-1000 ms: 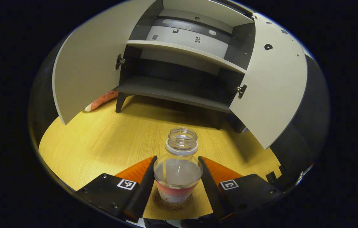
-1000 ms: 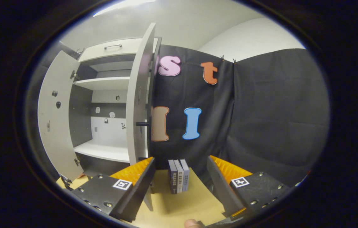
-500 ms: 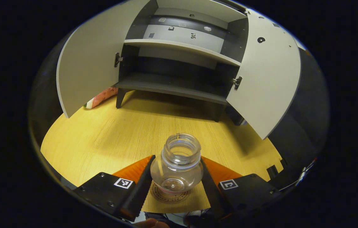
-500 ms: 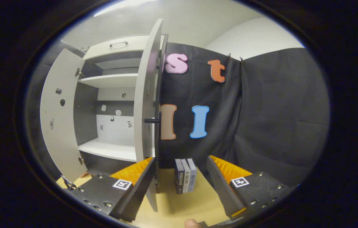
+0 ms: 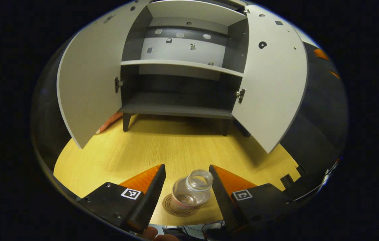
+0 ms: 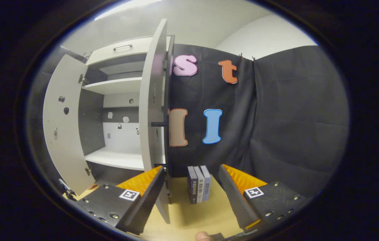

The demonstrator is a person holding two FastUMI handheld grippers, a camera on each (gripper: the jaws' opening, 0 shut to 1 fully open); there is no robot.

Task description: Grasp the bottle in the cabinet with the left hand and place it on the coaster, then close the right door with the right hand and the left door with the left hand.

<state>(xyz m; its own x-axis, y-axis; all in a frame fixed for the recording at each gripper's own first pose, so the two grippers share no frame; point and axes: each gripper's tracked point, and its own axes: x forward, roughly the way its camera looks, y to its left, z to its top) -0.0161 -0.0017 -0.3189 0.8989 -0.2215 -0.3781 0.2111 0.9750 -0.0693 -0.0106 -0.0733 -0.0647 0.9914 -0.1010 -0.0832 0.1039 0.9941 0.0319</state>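
Bottle [image 5: 192,190] stands upright on the round coaster [image 5: 180,208] near the front edge of the wooden desk [image 5: 162,147], its open mouth facing up (no cap on it). The left gripper [image 5: 186,180] is spread wide, one finger on each side of the bottle, and neither finger touches it. Beyond, the cabinet [image 5: 179,83] stands on the desk with its left door [image 5: 89,80] and right door [image 5: 270,83] both swung open. In the right gripper view, the right gripper [image 6: 191,182] is also spread and holds nothing; the right door's edge [image 6: 154,110] rises just ahead of its left finger, and a few books [image 6: 199,184] stand upright on the desk between the fingers, farther off.
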